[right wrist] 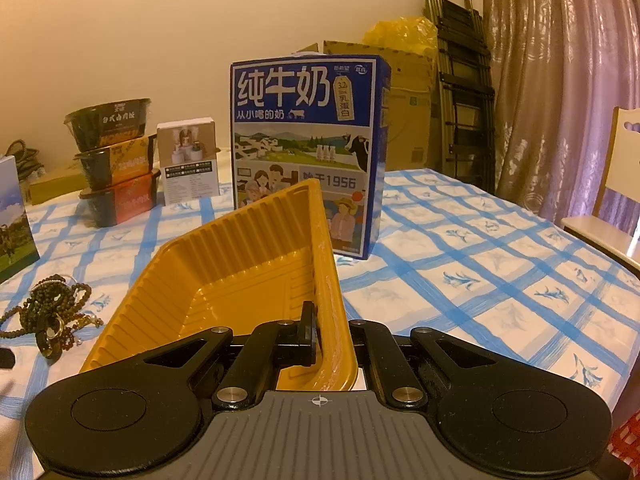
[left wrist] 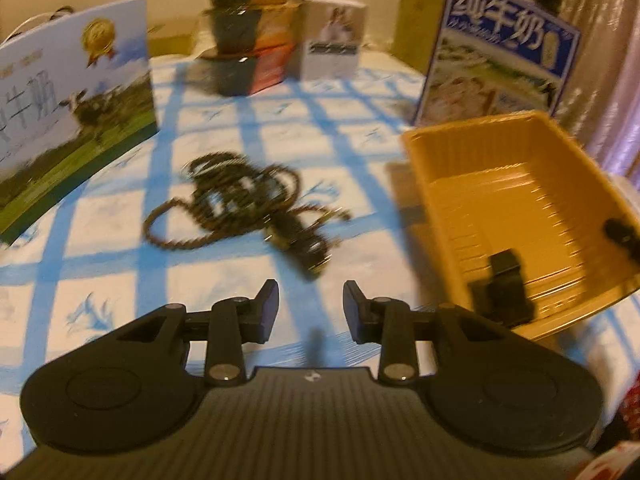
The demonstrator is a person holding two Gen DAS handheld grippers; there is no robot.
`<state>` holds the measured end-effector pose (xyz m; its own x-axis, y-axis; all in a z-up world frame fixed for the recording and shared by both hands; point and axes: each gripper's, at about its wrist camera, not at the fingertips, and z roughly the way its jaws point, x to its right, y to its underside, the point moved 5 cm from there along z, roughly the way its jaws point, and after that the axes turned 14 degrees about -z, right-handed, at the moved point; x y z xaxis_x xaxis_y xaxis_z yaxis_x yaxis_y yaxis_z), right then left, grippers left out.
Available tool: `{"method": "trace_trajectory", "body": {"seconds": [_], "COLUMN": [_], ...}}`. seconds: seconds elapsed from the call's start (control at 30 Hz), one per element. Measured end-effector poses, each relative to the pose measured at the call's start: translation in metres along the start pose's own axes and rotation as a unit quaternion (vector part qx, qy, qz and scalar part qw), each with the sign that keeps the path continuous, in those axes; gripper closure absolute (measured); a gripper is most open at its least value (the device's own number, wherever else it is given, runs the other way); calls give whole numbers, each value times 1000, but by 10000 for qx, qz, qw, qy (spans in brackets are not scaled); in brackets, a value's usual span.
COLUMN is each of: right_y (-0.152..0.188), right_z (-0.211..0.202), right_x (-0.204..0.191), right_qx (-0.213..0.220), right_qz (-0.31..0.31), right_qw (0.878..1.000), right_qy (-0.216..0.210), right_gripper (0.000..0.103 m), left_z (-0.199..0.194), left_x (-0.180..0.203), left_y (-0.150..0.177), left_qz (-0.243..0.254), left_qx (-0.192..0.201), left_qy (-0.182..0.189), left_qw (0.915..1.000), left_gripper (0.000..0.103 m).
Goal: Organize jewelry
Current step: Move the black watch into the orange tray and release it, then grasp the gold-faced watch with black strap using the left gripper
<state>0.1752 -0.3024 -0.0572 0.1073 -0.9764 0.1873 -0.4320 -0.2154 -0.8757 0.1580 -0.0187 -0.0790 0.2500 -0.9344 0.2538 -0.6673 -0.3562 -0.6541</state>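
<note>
Two grippers: the right gripper [right wrist: 320, 338] clamps the yellow tray's [right wrist: 240, 264] wall; the left gripper [left wrist: 310, 310] gapes, empty, near tangled bead necklaces [left wrist: 240, 204] on the checked tablecloth [right wrist: 480, 264]. Milk carton [right wrist: 306, 152] reads "纯牛奶", "1956".

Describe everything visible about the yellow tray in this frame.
The yellow tray is a thin, glossy plastic-looking rectangular dish with ribbed walls, a stepped floor and a flat rim, empty inside. It sits tilted, its right side raised, on the blue-checked tablecloth. The right tool is shut on its near wall, one finger inside. The bead jewelry lies apart to its left; the milk carton stands behind.
</note>
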Motion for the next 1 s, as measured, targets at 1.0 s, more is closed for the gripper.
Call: {"method": "trace_trajectory", "body": {"seconds": [1.0], "right_y": [1], "right_z": [2], "right_x": [4], "right_qx": [-56], "right_qz": [42], "right_qw": [10000], "right_qy": [6], "right_gripper": [98], "left_z": [58], "left_x": [2], "left_y": [-22], "left_qz": [-49], "left_qx": [70], "left_qy": [-163], "left_qw": [9998], "left_gripper": [88]}}
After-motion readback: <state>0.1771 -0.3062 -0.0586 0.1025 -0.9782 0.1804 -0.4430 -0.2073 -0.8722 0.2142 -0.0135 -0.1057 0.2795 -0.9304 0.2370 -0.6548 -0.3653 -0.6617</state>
